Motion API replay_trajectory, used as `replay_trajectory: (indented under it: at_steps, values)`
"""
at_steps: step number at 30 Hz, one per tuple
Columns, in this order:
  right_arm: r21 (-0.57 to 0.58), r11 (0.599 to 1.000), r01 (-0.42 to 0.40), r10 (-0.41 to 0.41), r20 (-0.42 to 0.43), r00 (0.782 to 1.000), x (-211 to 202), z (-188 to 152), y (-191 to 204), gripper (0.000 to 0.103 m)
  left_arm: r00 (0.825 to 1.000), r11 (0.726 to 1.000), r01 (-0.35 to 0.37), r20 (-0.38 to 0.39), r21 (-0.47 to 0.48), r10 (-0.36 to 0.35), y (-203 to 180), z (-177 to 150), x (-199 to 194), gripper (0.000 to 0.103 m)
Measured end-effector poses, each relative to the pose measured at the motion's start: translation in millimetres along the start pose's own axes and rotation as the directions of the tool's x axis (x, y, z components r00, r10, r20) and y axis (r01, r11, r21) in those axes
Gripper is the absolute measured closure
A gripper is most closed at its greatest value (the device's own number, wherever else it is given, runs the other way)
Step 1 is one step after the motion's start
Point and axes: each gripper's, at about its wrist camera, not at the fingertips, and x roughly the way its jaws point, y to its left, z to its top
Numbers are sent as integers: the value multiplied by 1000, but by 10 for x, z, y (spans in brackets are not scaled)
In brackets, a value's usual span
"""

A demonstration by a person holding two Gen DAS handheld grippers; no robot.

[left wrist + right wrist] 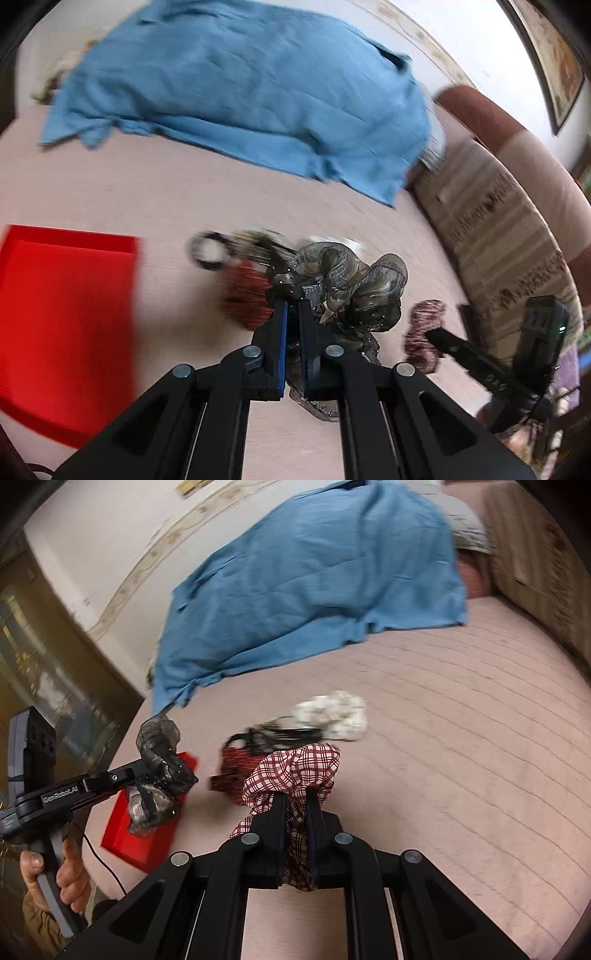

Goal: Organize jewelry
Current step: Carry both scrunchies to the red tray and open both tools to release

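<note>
My left gripper [291,304] is shut on a sheer grey-brown scrunchie [343,284], held up off the pink bed. From the right wrist view the same gripper [136,773] and grey scrunchie [159,771] hang over the red tray [144,830]. My right gripper [297,795] is shut on a red-and-white checked scrunchie [295,771], also lifted; that checked scrunchie [424,325] shows at the right of the left wrist view. A white scrunchie [332,716], black hair ties [280,734] and a red patterned piece [236,771] lie in a pile on the bed.
A red tray [66,314] sits at the left on the pink bedcover [461,738]. A blue cloth [314,590] covers the far part. A patterned headboard [498,229] runs along the right. A hand [62,875] grips the left tool's handle.
</note>
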Motion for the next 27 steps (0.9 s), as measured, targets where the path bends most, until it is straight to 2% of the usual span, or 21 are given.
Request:
replay_trajectory:
  at_steps: [3, 6, 12, 16, 22, 27]
  values:
    - [-37, 998, -45, 43, -40, 998, 189, 61, 333, 92, 995, 995, -92, 45, -33, 94, 398, 43, -199, 98]
    - [-64, 995, -80, 75, -80, 994, 405, 109, 624, 92, 987, 983, -143, 57, -113, 150, 881, 75, -326, 98]
    - [-108, 981, -159, 138, -174, 975, 1006, 258, 1293, 92, 961, 937, -260, 29, -232, 274, 1793, 152, -339, 98]
    - [-123, 972, -201, 167, -243, 956, 1516, 317, 1721, 92, 938, 903, -334, -7, -268, 345, 2252, 201, -214, 98]
    - [-152, 967, -205, 149, -315, 937, 2183, 332, 2158, 92, 918, 879, -391, -47, -274, 394, 2638, 287, -31, 98]
    - [-111, 974, -198, 146, -362, 921, 2631, 288, 2241, 92, 912, 871, -405, -57, -278, 406, 2789, 366, 76, 97]
